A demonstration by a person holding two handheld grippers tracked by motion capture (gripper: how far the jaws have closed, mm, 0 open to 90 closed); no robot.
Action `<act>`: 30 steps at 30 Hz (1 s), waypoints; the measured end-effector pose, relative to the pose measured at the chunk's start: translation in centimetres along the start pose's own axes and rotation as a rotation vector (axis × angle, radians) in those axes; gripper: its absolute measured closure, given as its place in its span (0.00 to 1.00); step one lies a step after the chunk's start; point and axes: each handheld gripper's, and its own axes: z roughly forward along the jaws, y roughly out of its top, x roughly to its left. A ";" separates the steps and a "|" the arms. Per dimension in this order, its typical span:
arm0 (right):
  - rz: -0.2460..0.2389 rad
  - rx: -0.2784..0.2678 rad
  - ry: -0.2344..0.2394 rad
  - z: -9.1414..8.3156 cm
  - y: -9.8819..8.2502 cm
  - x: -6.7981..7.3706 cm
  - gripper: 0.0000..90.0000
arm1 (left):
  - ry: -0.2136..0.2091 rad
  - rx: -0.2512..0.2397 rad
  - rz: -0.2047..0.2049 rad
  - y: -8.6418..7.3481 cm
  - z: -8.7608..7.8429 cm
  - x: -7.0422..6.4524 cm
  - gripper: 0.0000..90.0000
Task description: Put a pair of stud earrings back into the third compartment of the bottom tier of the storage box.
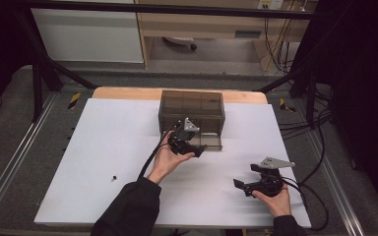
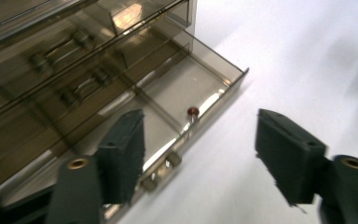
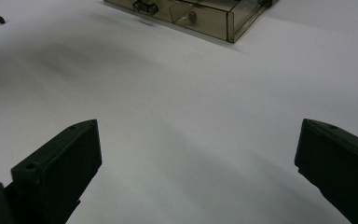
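The drawer of the smoky cabinet at the table's far edge stands pulled out, with a small red-capped piece inside near its front wall; the left gripper hovers just before it, jaws apart and empty. The right gripper rests low near the table's right front, jaws wide apart; another small dark piece lies alone well to the left.

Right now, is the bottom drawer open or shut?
Open. The bottom drawer juts out past the cabinet front, tray exposed, a small red-topped part lying inside by its front wall.
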 end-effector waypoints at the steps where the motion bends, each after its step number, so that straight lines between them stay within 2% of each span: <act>1: 0.000 0.001 -0.001 0.0 0.0 0.0 0.01 | 0.002 0.000 0.000 -0.3 -0.5 0.1 0.30; 7: 0.000 0.003 -0.004 0.0 0.0 0.0 0.01 | 0.008 -0.012 -0.016 -2.0 -2.8 0.7 0.16; 12: 0.000 0.004 -0.005 0.0 0.0 0.0 0.01 | 0.015 -0.028 -0.019 -3.5 -4.6 1.2 0.13; 19: -0.002 0.004 -0.007 0.0 0.0 0.0 0.01 | 0.035 -0.030 -0.026 -5.7 -7.1 2.1 0.12; 24: 0.001 0.008 -0.008 0.1 0.0 0.0 0.01 | 0.038 -0.040 -0.049 -7.5 -8.6 3.0 0.12; 30: 0.003 0.008 -0.007 0.1 0.0 0.0 0.01 | 0.069 -0.021 -0.061 -10.0 -10.3 4.0 0.12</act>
